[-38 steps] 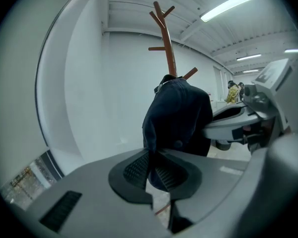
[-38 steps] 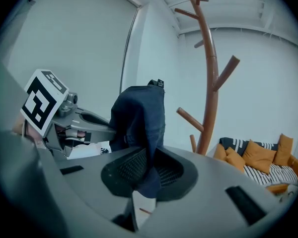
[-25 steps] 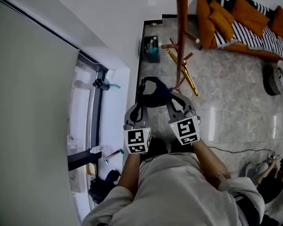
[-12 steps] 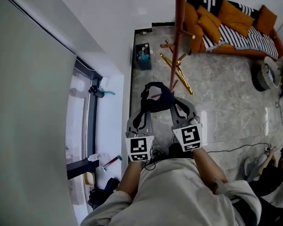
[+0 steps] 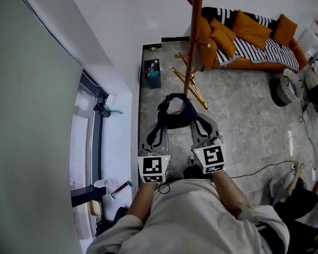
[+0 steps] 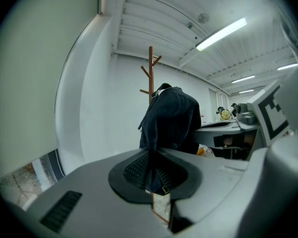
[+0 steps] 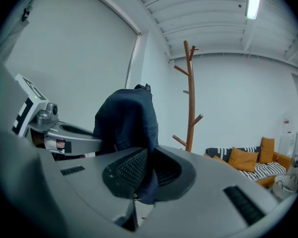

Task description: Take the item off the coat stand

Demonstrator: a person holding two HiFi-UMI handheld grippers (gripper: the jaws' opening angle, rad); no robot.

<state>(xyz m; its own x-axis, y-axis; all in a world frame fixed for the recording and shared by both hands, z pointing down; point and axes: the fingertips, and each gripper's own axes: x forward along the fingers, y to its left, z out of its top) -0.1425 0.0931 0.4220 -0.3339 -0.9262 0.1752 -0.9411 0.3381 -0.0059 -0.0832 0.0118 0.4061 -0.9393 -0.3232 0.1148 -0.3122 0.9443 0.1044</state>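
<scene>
A dark navy garment (image 5: 176, 111) hangs free between my two grippers, just in front of the brown wooden coat stand (image 5: 193, 41) and apart from its pegs. My left gripper (image 5: 160, 125) is shut on the garment's left side; the cloth (image 6: 171, 118) is pinched between its pads (image 6: 139, 170). My right gripper (image 5: 194, 124) is shut on the right side, with cloth (image 7: 126, 120) squeezed between its pads (image 7: 129, 167). The stand (image 6: 150, 68) rises bare behind the garment and shows again as a bare stand (image 7: 190, 93) in the right gripper view.
An orange sofa (image 5: 244, 33) with a striped throw stands along the far wall. A blue bin (image 5: 152, 74) and a gold bar (image 5: 193, 87) lie by the stand's foot. A window (image 5: 90, 142) runs along the left. A cable (image 5: 259, 168) crosses the floor at right.
Both grippers and the garment sit slightly lower and nearer the person in the head view. That view has swung, showing more of the sofa and room. The grips are unchanged.
</scene>
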